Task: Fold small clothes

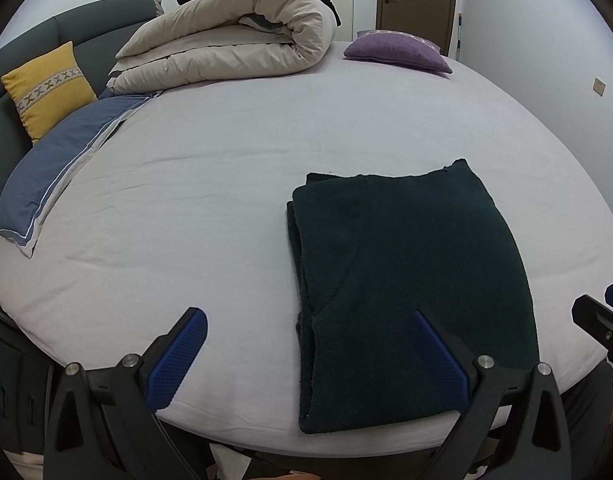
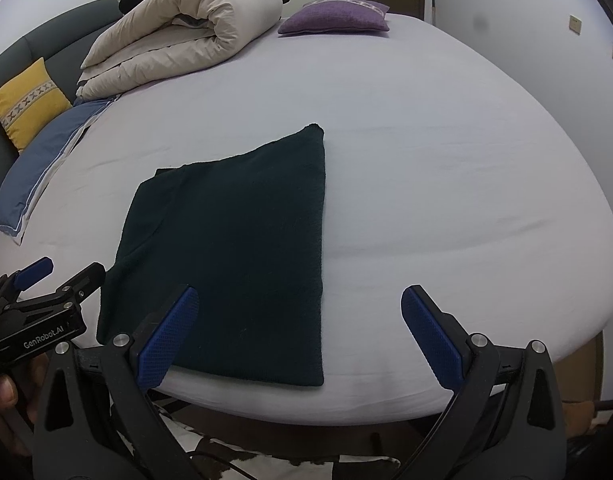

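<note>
A dark green knitted garment (image 1: pixel 410 280) lies folded in a long rectangle near the front edge of the bed (image 1: pixel 226 200); it also shows in the right wrist view (image 2: pixel 234 248). My left gripper (image 1: pixel 306 356) is open and empty, held above the bed's front edge, its right finger over the garment's near end. My right gripper (image 2: pixel 298 340) is open and empty, its left finger over the garment's near right part. The left gripper also shows at the left of the right wrist view (image 2: pixel 62 280).
A rolled beige duvet (image 1: pixel 234 40) lies at the back of the bed, with a purple cushion (image 1: pixel 398 52) to its right. A blue pillow (image 1: pixel 54 168) and a yellow cushion (image 1: pixel 46 88) lie at the left by the grey headboard (image 1: pixel 26 40).
</note>
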`<state>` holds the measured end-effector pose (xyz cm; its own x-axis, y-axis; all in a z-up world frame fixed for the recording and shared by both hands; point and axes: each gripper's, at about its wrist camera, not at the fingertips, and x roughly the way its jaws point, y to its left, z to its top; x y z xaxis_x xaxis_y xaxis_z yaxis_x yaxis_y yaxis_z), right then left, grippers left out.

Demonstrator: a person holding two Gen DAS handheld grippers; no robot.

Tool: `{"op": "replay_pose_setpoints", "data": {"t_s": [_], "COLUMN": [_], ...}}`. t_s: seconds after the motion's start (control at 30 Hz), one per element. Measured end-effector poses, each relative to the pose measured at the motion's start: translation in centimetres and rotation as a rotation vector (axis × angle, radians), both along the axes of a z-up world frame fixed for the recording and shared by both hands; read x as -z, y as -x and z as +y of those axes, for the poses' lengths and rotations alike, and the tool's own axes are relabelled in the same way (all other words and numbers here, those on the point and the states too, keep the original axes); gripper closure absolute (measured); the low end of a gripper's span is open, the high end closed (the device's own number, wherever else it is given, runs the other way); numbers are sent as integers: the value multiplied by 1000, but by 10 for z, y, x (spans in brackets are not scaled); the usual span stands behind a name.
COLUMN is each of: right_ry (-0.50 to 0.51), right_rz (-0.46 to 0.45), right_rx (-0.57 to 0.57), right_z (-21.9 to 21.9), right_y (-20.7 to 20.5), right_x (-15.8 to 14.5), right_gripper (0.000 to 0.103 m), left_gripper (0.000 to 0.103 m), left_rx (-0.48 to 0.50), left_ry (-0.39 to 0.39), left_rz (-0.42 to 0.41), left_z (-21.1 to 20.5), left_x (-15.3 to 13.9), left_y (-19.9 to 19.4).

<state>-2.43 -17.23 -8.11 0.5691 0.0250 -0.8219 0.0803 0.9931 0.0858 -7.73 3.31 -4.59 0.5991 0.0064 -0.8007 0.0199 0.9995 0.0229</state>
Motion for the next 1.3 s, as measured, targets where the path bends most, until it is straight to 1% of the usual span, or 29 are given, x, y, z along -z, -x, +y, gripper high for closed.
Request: {"op": "replay_pose_setpoints", "data": {"t_s": [0.7,1.3], "right_ry": [0,-2], "right_rz": [3,3], "right_rx": [-4,-6], "right_z": [9,7], "right_y": [0,-1], "right_x": [3,3], "right_gripper": [0,0], "left_gripper": [0,0], "left_rx": [-1,-3], "left_ry": [0,-1], "left_rz": [-1,1], "left_z": [1,2], "left_x": [1,2], "left_y": [1,1]}}
